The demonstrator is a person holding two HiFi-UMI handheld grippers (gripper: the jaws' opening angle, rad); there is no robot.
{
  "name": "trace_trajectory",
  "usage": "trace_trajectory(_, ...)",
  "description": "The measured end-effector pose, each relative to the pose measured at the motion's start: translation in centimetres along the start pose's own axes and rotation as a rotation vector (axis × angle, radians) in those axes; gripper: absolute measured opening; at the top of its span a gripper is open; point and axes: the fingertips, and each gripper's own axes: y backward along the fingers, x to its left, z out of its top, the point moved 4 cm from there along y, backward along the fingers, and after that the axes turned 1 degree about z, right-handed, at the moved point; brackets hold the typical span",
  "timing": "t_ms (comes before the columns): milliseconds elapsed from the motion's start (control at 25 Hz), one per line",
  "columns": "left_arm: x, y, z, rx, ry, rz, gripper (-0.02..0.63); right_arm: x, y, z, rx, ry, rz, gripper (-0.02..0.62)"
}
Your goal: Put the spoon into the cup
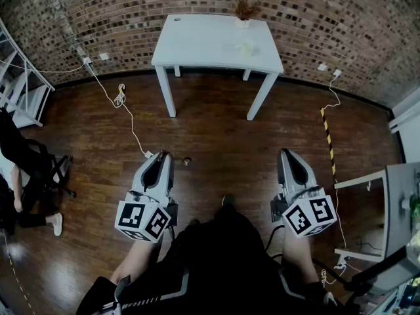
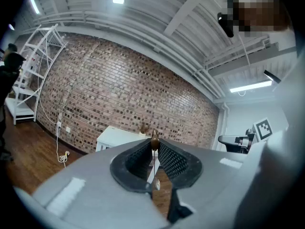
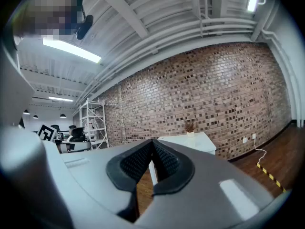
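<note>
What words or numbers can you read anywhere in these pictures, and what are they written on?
No words, labels, brands or numbers can be read anywhere.
The left marker cube on the left gripper: only black-and-white square patterns, no letters.
The right marker cube on the right gripper: patterns only, too.
The far marker in the left gripper view: a square pattern, too small to tell more.

A white table (image 1: 216, 41) stood against a mottled red-brown brick wall (image 1: 315, 12) on a dark brown plank floor (image 1: 216, 143), where yellow-and-black striped tape (image 1: 326, 133) ran. The pale grey left gripper (image 1: 162, 155) and right gripper (image 1: 287, 152) bore black-and-white square-marker cubes (image 1: 143, 220) and black dimpled pads (image 3: 164, 161). The spoon (image 2: 155, 139) showed brown.
</note>
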Motion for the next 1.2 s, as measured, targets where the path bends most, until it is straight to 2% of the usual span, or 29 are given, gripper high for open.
trace_trajectory(240, -2.3, -4.4, 1.2, -0.016, -0.025, 0.010, 0.034, -4.6, -2.7, 1.4, -0.009, -0.021, 0.073, 0.006)
trace_trajectory(480, -4.6, -10.6, 2.2, -0.021, -0.050, 0.009, 0.034, -9.7, -6.0, 2.7, -0.004, -0.039, 0.098, 0.006)
trace_trajectory(680, -6.4, -15.5, 2.7, -0.024, -0.080, 0.037, 0.034, -14.8, -8.0, 3.4, -0.011, -0.039, 0.108, 0.006)
trace_trajectory(920, -6.3, -20.5, 2.2, -0.006, -0.075, 0.085, 0.034, -19.9, -10.9, 3.5, -0.002, -0.069, 0.097, 0.006)
trace_trajectory(1040, -5.6, -23.1, 2.3, 0.006, -0.068, 0.077, 0.034, -20.6, -13.3, 3.3, 0.012, -0.065, 0.110, 0.006)
trace_trajectory(1200, -3.8, -26.9, 2.5, 0.015, -0.079, 0.039, 0.034, -21.6, -17.3, 4.0, -0.007, -0.060, 0.063, 0.006)
